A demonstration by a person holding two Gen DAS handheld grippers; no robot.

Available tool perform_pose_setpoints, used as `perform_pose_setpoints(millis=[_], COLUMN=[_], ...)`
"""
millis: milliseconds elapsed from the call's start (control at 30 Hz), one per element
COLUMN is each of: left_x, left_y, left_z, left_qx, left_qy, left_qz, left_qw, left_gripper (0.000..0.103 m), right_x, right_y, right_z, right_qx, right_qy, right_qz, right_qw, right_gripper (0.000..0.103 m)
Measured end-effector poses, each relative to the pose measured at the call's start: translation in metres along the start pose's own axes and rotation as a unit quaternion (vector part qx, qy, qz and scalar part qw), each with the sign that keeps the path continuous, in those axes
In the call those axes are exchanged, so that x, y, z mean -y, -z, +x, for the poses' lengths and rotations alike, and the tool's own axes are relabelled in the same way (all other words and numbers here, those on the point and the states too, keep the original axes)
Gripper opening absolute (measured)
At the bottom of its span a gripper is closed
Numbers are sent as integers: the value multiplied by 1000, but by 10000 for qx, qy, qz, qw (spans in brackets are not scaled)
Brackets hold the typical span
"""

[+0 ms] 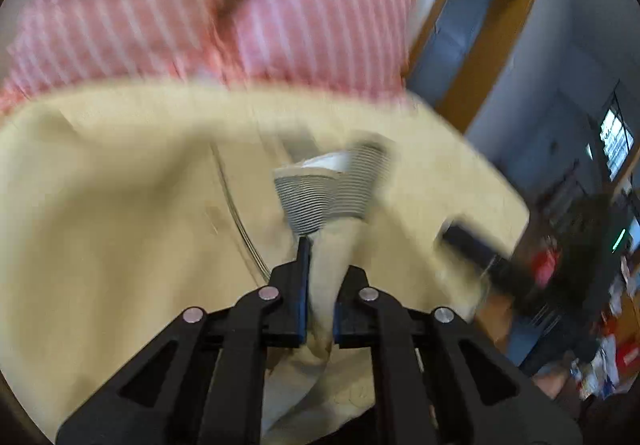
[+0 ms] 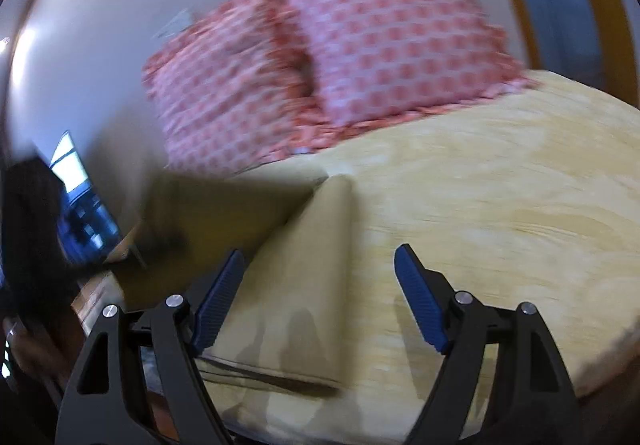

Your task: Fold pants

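Observation:
The beige pants fill most of the left wrist view, lifted and blurred. My left gripper is shut on a bunched fold of the pants; a grey-and-white striped inner lining shows just beyond the fingertips. In the right wrist view the pants lie partly on the yellow bedspread, one leg stretched away toward the left. My right gripper is open and empty, jaws wide, just above the pants.
Two red-and-white patterned pillows lean at the head of the bed against a white wall. A wooden door frame stands behind. A dark object shows blurred at the right. A cluttered room lies beyond the bed's edge.

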State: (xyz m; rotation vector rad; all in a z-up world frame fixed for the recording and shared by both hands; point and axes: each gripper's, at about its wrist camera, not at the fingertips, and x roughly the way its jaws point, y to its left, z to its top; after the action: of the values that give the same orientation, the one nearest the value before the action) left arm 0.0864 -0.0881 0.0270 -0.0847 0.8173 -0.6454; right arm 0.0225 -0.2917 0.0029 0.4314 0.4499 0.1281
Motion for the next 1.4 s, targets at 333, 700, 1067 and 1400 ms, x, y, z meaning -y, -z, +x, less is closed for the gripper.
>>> perform_pose_setpoints(millis=[333,700,1067,1400], left_x=[42,36,-76,-112], left_y=[6,33,36,7], left_z=[-9,-61,-67,-102], left_qx=[343,455,547,663], left_qy=[-184,618,-724,-963], left_qz=[369,486,-665,-794], left_qw=[9986,9959,9936,9900], left_gripper=[8,74,75,80], right_x=[25,-16,-59,-43], right_y=[-6,-31,-1,-52], right_z=[-14,5,77,85], right_qx=[218,9,-1469,-1509], right_qy=[253,-1002,-1073,-450], right_qz=[209,-149,-739,-678], right_qw=[9992,9949,9805,9852], right_gripper=[80,80,83,83])
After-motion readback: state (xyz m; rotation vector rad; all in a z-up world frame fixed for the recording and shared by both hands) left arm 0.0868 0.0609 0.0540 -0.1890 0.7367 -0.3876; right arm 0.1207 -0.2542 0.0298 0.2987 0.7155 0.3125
